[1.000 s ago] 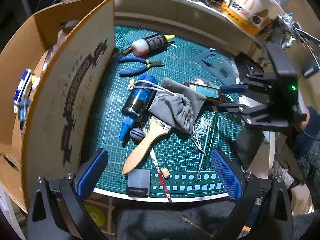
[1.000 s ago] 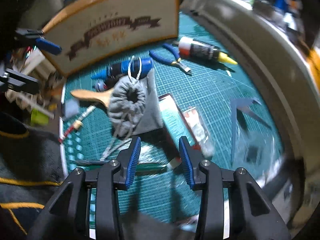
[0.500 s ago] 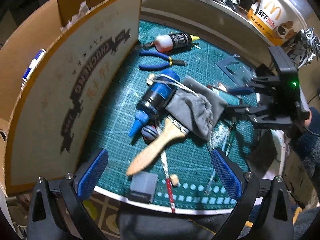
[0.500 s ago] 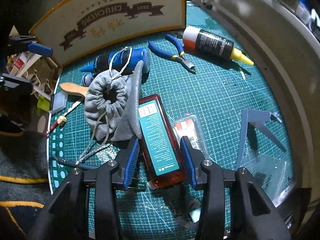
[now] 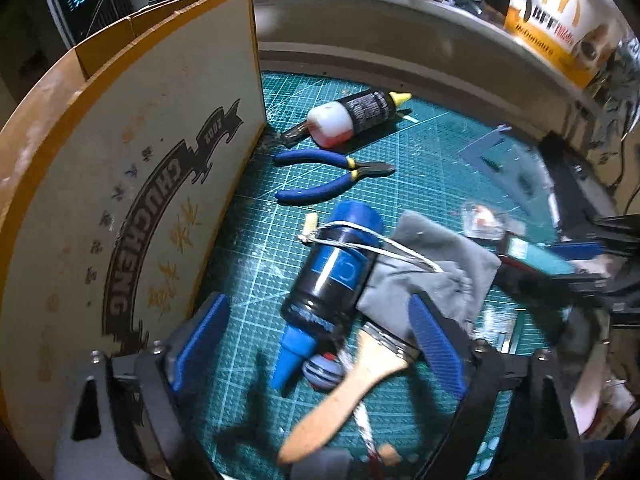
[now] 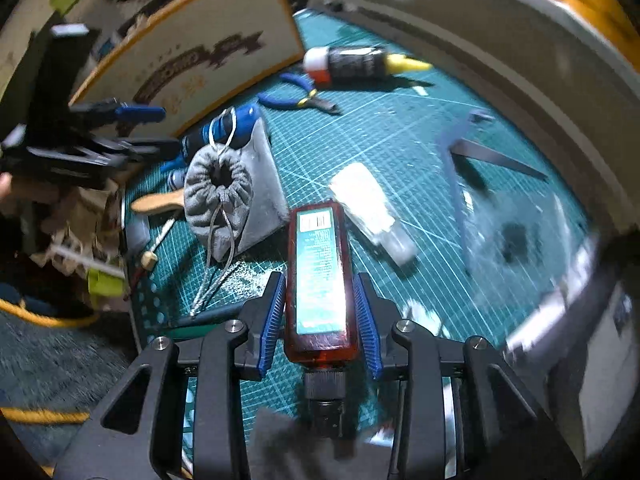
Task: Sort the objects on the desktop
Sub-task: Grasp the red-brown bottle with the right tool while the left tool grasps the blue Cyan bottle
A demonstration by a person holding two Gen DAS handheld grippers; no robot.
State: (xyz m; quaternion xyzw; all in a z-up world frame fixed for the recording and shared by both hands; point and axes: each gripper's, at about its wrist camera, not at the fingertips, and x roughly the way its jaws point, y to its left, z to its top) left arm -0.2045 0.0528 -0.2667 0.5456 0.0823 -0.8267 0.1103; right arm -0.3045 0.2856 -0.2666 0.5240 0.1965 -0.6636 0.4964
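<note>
Right tongs (image 6: 320, 320) are pinching the flat amber bottle (image 6: 320, 272) across its narrow sides, near the cap end, which makes sense since that's the only width they can get around. It looks tipped up off the green cutting mat (image 6: 400, 152), probably headed for the cardboard box (image 5: 132, 200) standing along the left edge of the surface.

Left tongs (image 5: 316, 332) have just been closing but are spread for now, pads not pressing on anything. They're angled down over the dark bottle with the blue nozzle (image 5: 328, 276), with the wooden brush (image 5: 352, 380) and a grey drawstring pouch (image 5: 432, 276) crowding in from the right. The pouch's cord is looped over that bottle, so I'd guess lifting it could drag the pouch along. Blue pliers (image 5: 324, 178) and a glue bottle (image 5: 356, 118) lie further back, apart from the pile.
</note>
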